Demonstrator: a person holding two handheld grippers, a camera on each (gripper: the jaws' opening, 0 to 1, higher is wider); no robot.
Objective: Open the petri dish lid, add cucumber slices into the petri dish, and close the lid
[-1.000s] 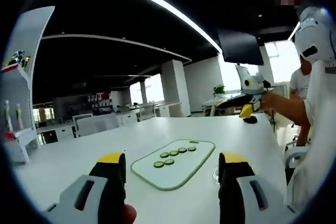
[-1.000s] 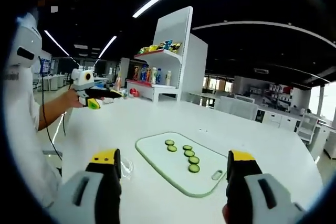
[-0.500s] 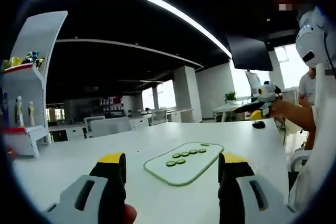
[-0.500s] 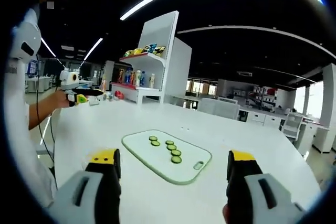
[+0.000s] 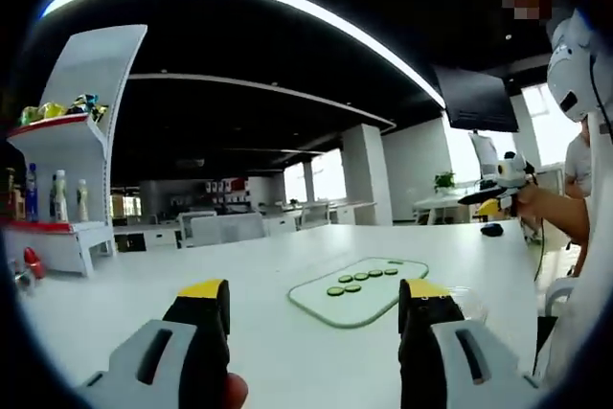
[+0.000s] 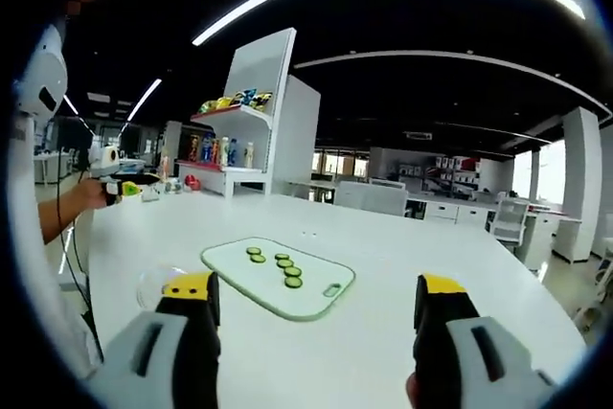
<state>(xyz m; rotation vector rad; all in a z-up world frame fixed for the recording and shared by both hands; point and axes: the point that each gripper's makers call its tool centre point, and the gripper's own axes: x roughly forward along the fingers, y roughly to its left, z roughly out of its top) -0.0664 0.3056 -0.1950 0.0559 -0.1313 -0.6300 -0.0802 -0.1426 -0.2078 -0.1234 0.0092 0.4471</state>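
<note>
A pale green cutting board [image 5: 369, 299] lies on the white table [image 5: 115, 308] and carries a row of several cucumber slices [image 5: 359, 280]. A clear petri dish [image 5: 469, 302] sits just right of the board, partly behind my right jaw tip. My left gripper [image 5: 314, 302] is open and empty, held short of the board. In the right gripper view the same board [image 6: 249, 284] and slices [image 6: 278, 265] lie ahead, with the petri dish [image 6: 153, 284] to the left, above my left jaw. My right gripper [image 6: 316, 306] is open and holds nothing.
A person at the table's side holds another gripper [image 5: 503, 189] [image 6: 110, 174] over the far corner. A white shelf unit [image 5: 72, 141] [image 6: 254, 131] with bottles and snack packs stands beyond the table. Desks and chairs fill the room behind.
Both views have swung and dropped lower, so the board now looks farther off. The board, slices and dish have stayed put. Both grippers remain open.
</note>
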